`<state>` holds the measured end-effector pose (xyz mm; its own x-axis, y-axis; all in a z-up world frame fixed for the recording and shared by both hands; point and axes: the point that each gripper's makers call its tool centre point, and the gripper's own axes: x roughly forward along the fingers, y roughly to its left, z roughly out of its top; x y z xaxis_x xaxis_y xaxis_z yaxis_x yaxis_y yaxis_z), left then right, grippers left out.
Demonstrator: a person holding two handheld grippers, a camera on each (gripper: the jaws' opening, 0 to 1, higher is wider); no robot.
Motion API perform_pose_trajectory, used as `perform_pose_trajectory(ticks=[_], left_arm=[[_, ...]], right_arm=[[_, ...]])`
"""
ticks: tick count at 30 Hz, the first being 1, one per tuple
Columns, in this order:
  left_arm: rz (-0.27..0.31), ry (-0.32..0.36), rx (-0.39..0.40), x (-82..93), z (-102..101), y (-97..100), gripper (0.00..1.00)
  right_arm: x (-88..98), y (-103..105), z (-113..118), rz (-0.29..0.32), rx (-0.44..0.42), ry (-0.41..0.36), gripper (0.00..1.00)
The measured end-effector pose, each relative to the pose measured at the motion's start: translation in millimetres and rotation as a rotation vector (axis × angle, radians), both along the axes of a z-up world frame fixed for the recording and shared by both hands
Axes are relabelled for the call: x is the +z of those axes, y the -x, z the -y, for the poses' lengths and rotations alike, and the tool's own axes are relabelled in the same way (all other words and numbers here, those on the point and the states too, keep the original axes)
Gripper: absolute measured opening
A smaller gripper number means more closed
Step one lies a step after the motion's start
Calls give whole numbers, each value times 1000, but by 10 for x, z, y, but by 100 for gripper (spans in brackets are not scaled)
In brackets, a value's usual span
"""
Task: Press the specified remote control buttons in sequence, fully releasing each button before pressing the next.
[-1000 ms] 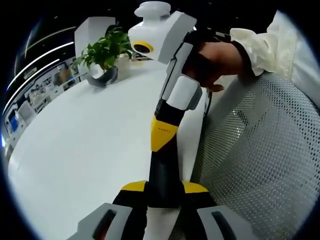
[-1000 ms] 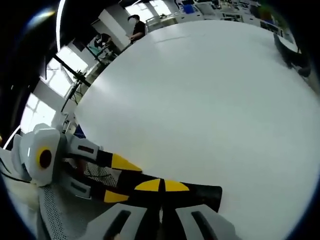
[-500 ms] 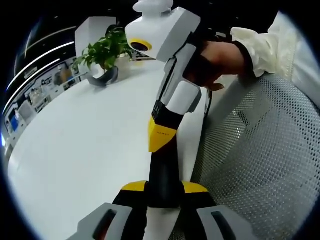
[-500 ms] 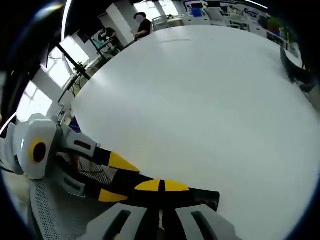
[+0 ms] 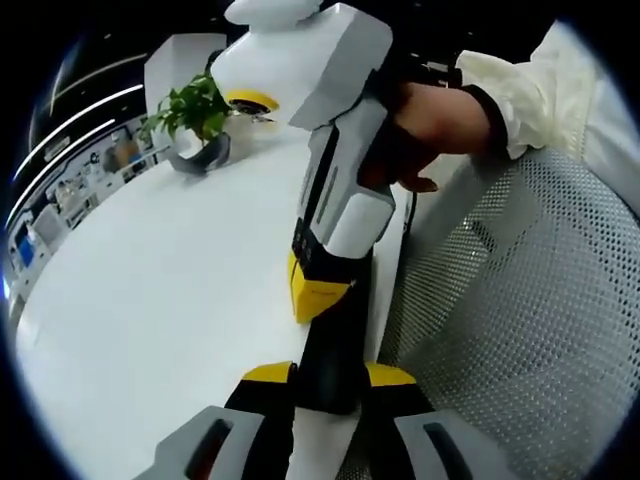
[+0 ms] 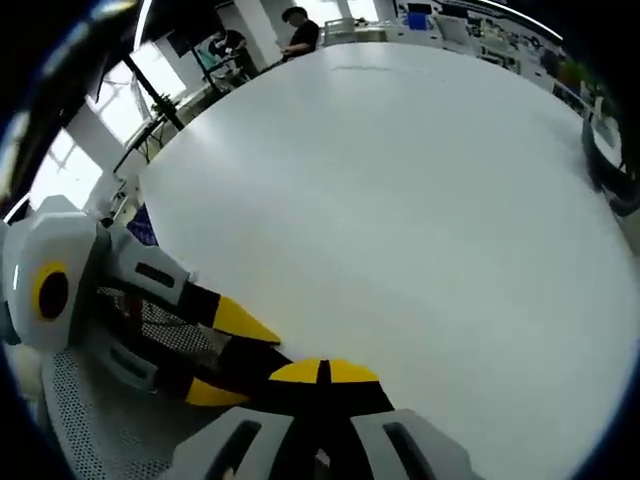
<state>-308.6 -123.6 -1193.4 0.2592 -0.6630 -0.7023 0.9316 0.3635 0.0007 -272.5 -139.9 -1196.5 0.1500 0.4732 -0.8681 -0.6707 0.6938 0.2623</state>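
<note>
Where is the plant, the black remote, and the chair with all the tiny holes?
plant [image 5: 192,106], left gripper view, on its green leaves.
black remote [image 5: 330,365], left gripper view, on its dark body between the jaws.
mesh chair [image 5: 520,330], left gripper view, on the white netting.

The remote control [image 5: 330,350] shows no buttons, its near end hidden between the left gripper's [image 5: 328,380] jaws.

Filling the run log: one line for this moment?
left gripper: shut on remote | right gripper: shut, tips on remote | white table
</note>
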Motion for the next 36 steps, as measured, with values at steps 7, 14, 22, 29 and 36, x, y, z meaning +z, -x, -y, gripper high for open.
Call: perform_pose_trajectory(ticks=[7, 14, 22, 29, 36], left_arm=[[1, -11, 53, -13, -67, -80, 25], [-11, -2, 84, 2, -55, -81, 28], [-4, -2, 86, 18, -53, -76, 27], [17, -29, 64, 24, -39, -64, 23], [27, -30, 48, 40, -38, -60, 23]], right_arm=[[123, -152, 139, 87, -58, 3, 0], [198, -168, 154, 115, -87, -18, 0], [177, 20, 140, 8, -94, -6, 0], [171, 53, 77, -2, -76, -28, 0], [140, 14, 0, 42, -67, -23, 0]])
